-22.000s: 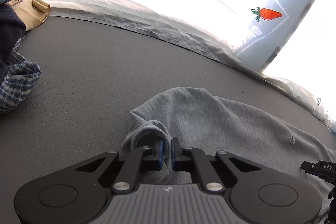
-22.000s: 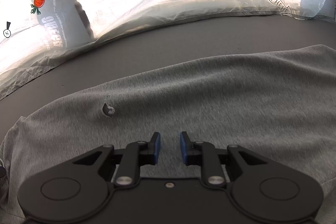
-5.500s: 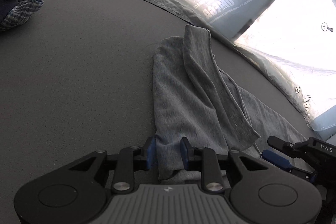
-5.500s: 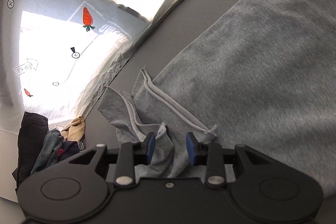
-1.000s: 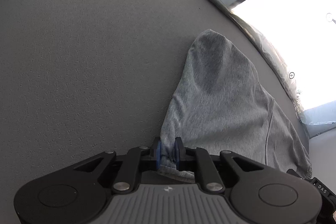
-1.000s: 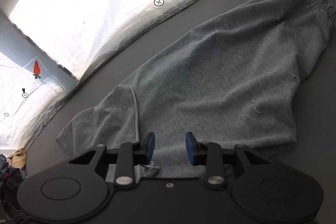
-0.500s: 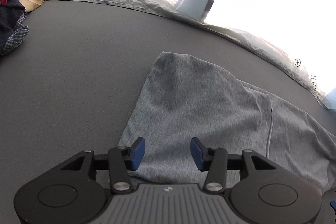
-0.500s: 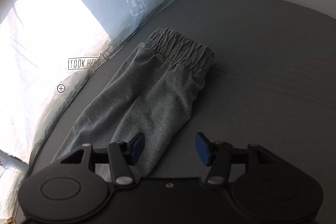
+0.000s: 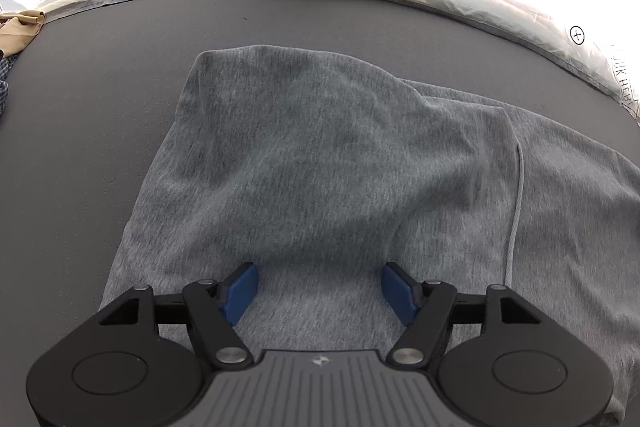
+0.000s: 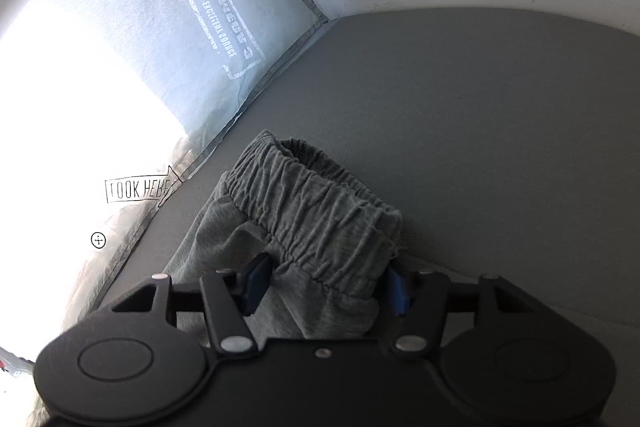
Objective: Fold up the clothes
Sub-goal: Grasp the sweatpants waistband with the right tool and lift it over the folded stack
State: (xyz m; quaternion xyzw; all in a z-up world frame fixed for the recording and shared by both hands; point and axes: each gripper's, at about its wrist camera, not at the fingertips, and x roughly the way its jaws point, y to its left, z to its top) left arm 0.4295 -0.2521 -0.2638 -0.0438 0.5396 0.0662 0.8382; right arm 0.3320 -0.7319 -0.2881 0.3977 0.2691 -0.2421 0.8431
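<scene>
You are holding two black grippers with blue pads over a pair of grey jersey sweatpants (image 9: 328,155) that is lying flat on a dark grey padded table (image 9: 80,99), its long axis running from your left hand across to your right.

Your left gripper (image 9: 319,291) is pointing steeply down over the folded leg end. Its jaws are opening wide, the blue pads (image 9: 240,291) standing well apart above the cloth and pressing on nothing.

Your right gripper (image 10: 325,287) is the one nearer the next grab: the gathered elastic waistband (image 10: 320,211) is lying directly in front of it and partly between its fingers. Its jaws are closing, with waistband fabric between them, though the pads are not yet visibly pinching it.

Compared with a second ago, your left gripper is no longer clamped on a bunched corner of the fabric; it has let go. Your right gripper, which was then looking along the whole spread garment, has swung over to the waistband end.

Beyond the table, a pale printed sheet (image 10: 208,39) is glowing with backlight.
</scene>
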